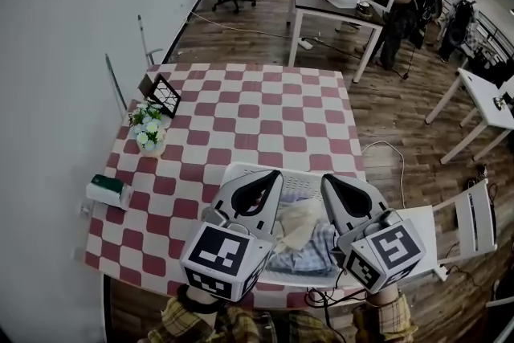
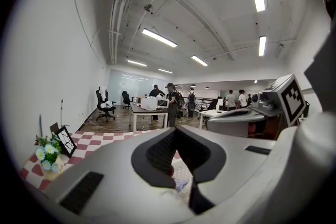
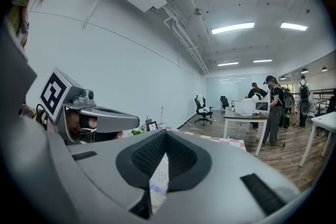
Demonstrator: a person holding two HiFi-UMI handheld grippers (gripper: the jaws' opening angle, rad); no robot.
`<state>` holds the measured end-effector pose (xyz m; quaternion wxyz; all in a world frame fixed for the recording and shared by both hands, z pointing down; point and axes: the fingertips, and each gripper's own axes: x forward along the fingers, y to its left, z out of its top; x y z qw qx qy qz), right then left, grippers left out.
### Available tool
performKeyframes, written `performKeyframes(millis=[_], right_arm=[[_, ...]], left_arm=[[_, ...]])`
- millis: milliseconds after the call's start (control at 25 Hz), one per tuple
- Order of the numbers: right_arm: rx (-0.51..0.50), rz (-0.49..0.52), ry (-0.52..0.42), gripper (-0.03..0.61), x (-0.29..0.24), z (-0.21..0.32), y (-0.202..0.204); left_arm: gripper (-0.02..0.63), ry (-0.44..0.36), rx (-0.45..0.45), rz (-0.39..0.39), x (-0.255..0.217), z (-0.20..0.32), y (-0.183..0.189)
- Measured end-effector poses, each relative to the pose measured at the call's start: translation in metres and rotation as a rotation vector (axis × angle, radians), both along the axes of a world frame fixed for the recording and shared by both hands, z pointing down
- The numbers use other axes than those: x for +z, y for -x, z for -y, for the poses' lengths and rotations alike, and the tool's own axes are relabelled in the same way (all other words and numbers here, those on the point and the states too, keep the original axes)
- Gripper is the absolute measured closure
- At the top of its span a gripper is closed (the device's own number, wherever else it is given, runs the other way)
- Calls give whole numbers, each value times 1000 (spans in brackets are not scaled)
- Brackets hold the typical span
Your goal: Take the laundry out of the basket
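Note:
A white laundry basket [image 1: 238, 170] stands at the near edge of the checkered table. In it lie a cream cloth [image 1: 302, 221] and a blue plaid garment [image 1: 320, 247]. My left gripper [image 1: 268, 176] hangs over the basket's left side and is shut, with nothing between its jaws. Over the right side, my right gripper [image 1: 331, 181] is shut and just as bare. Both point nearly level toward the far end of the table. In the left gripper view the shut left gripper [image 2: 176, 129] hides most of the basket. In the right gripper view the right gripper [image 3: 165, 134] looks the same.
On the red-and-white table's left side stand a flower pot [image 1: 149, 129], a small picture frame [image 1: 165, 95] and a green and white box [image 1: 108, 190]. A white chair [image 1: 475, 218] is at the right. Desks, office chairs and people fill the room beyond.

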<state>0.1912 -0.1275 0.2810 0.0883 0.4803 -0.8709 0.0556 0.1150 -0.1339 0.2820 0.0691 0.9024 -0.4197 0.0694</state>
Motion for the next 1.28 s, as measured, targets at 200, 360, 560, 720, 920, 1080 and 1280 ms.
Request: performKeyframes(millis=[200,360,560,720,920,1080,1280], right_arm=[[-39,-2,66,557,19,6,2],[-98,-52,166,551,44,9,4],[-161,-112,272,548,74,9,5],[-207,-134,350,505,95,11,5],[-235,-191,457,454,126,13,0],[-223,-208,562,413,157,12,-6],[-202,-205,696,353,193,9,-10]], left_arm=[[578,30,19,46,19,5,2],[574,95,72,84,45,7,-1],[561,175,121,116,70,9,-7],[510,226,179,144,86,8,-13],[415,269,241,209,110,8,-20],[377,307,283,248,127,4,-27],[343,358,318,295,154,3,-36]])
